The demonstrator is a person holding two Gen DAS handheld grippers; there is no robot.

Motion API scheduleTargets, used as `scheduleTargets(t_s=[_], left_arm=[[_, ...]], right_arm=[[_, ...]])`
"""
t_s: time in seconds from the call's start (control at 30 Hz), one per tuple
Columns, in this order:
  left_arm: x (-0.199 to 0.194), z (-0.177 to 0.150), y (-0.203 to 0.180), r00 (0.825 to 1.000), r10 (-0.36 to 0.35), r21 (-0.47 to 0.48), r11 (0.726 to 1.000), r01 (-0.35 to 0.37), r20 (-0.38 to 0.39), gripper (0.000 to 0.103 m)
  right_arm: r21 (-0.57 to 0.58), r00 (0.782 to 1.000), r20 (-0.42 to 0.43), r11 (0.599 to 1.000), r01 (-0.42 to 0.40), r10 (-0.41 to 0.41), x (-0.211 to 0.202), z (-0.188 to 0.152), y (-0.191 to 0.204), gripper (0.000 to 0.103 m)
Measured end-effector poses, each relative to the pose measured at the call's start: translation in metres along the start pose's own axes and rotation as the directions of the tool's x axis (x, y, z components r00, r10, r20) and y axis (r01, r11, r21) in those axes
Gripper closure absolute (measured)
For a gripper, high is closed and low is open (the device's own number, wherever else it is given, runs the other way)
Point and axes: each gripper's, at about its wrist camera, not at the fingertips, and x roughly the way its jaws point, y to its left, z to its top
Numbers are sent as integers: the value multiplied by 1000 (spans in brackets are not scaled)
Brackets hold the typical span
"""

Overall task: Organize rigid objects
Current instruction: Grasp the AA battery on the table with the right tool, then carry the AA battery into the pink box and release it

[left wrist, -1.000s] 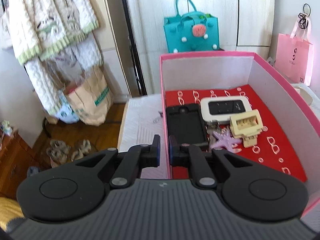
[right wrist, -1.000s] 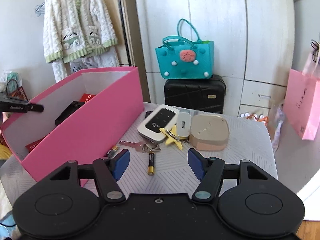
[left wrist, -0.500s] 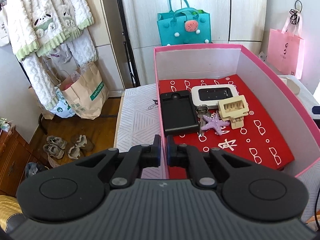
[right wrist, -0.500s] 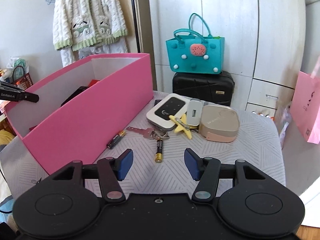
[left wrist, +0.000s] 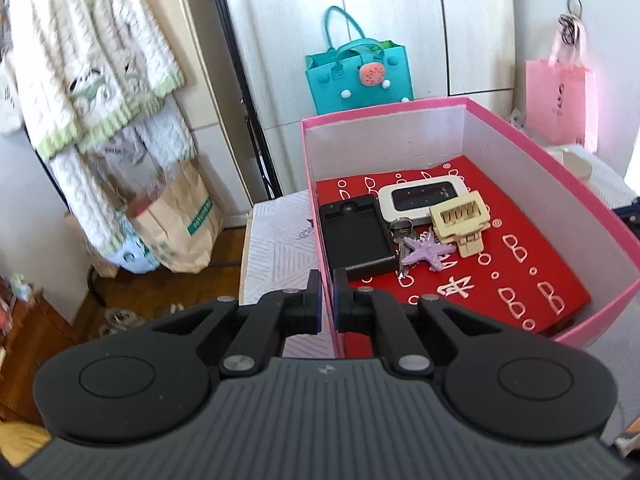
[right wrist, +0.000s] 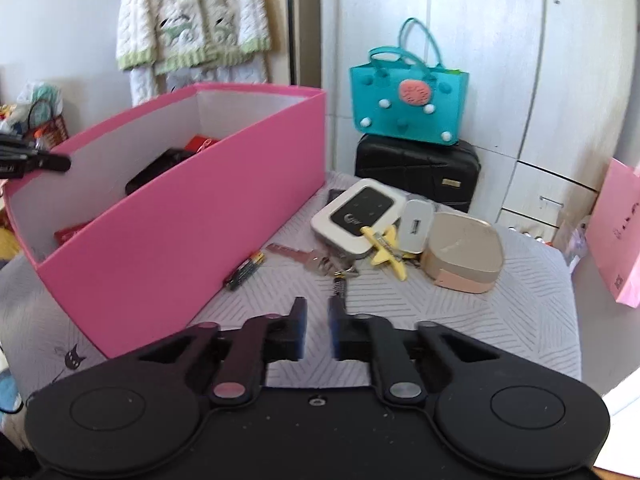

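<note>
Right wrist view: the right gripper [right wrist: 318, 320] is being held low over the patterned tablecloth [right wrist: 460, 320], and its jaws have just been closing. They are now being seen almost together, with a narrow strip of cloth showing in the gap. The nearer battery [right wrist: 339, 282] is lying on the cloth just ahead, its near end hidden behind the right-hand fingertip [right wrist: 338, 312]. Whether it is being pinched cannot be told.

A second battery [right wrist: 245, 270] is lying beside the wall of the pink box [right wrist: 180, 240]. Keys [right wrist: 316, 262], a white pocket router [right wrist: 358, 212], a yellow star clip [right wrist: 386, 246] and a beige case [right wrist: 464, 248] are bunched further back.

Left wrist view: the left gripper [left wrist: 328, 292] is being kept clamped on the near wall of the pink box, presumably to steady it. A black case [left wrist: 356, 236] and a purple starfish [left wrist: 426, 248] are among the things already lying inside.

Handling, as judged:
- The battery is being taken as light, stiff, smooth and round, so it is likely to roll or squirt out of a skewed pinch.
- Hold is best being taken across the middle of the barrel, with the pads square to its long axis.
- The box wall is thin card, so it is being treated as easily bent under a hard pull
</note>
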Motion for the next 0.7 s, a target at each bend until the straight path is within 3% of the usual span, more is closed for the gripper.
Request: scheduleTargets(t_s=[0.17,0.27,0.33,0.4,0.57,0.7], left_arm=[[0,1,3,1000,-13,-2,1000,13,-1,98],[1,0,4,1000,-5,-4,1000,5,5,98],[1,0,2,1000,1,1,1000,-1,5,98],[1,-1,0,1000,6,6,1000,-6,6,98],[1,1,3,1000,-10,-10,1000,10,-7,98],[3,3,16,997,-73,-58,996,71,-32,97]], right_arm=[[14,998,0,998,57,-57,16,3,-2,87],[58,999,-18,997,47,-46,29,5,-13,85],[51,998,-61,998,26,-23,41,3,-17,92],[42,999,-49,999,25,-23,44,2,-18,92],[51,998,-54,998,30,-27,39,1,-19,92],[78,1000,22,997,18,-20,9,12,-18,92]])
